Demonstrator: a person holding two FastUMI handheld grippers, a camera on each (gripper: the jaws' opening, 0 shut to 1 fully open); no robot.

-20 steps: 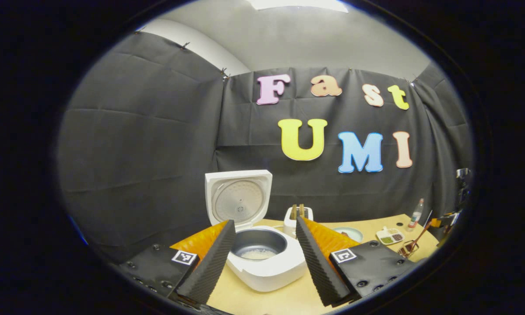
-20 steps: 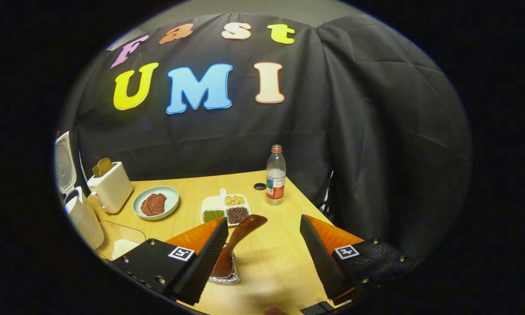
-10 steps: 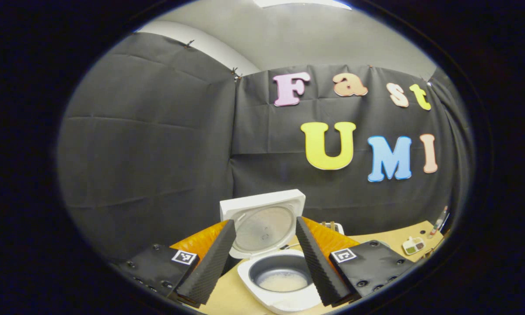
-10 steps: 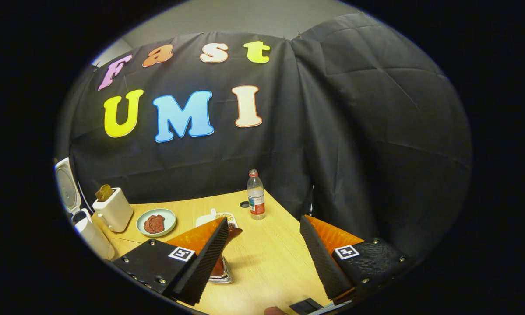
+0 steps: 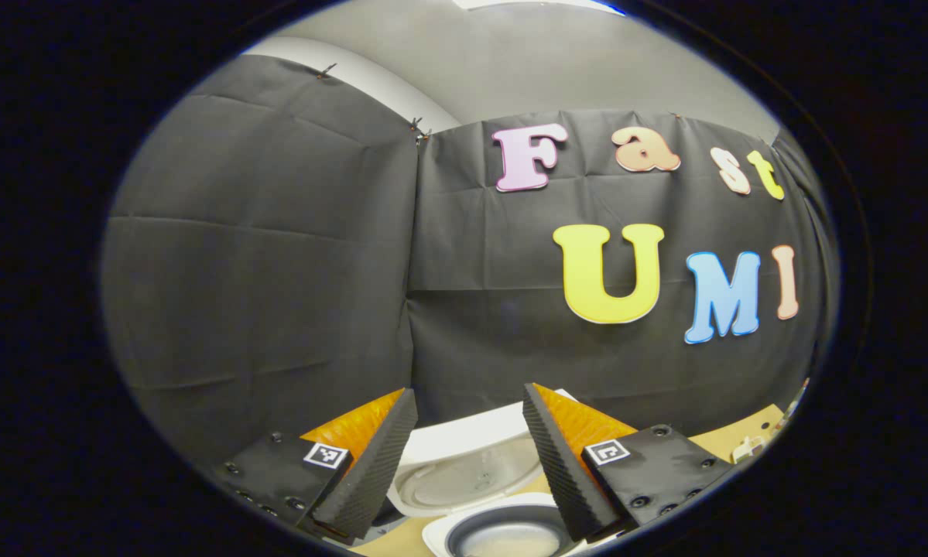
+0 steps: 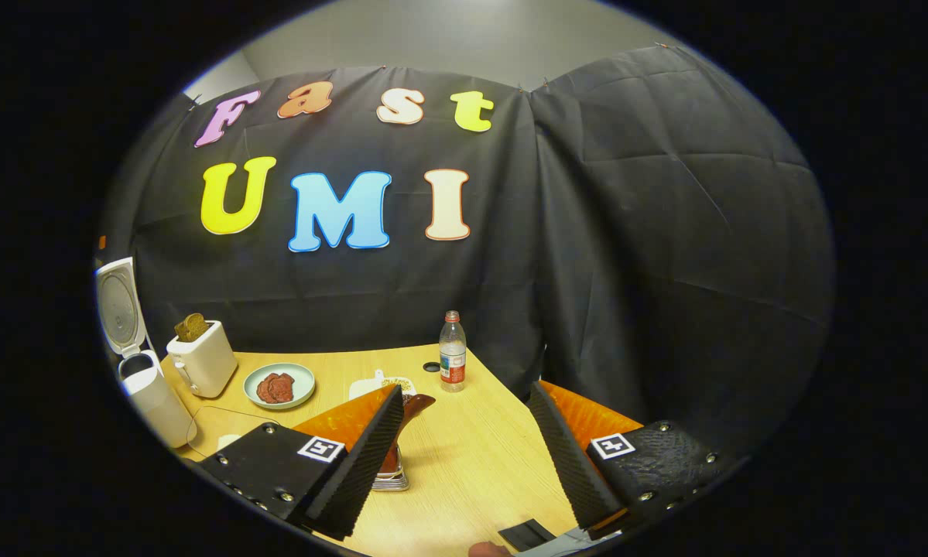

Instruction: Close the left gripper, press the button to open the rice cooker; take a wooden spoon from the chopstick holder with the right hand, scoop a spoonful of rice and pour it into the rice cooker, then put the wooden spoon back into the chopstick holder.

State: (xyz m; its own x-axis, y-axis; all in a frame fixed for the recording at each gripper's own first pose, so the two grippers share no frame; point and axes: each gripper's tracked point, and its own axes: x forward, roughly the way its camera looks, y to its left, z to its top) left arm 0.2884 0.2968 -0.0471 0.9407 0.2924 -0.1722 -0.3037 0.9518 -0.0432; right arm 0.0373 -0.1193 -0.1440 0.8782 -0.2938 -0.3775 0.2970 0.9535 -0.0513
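Left gripper spread wide, holding nothing; just ahead and below it the rice cooker stands open, what looks like rice inside. Right gripper also wide and empty; the wooden spoon stands in the chopstick holder beside its left finger.

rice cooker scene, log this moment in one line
rice cooker: lid up, rice in pot | wooden spoon: in chopstick holder | left gripper: open | right gripper: open, empty

on the table, toaster stands between rice cooker and plate; bottle farther right.
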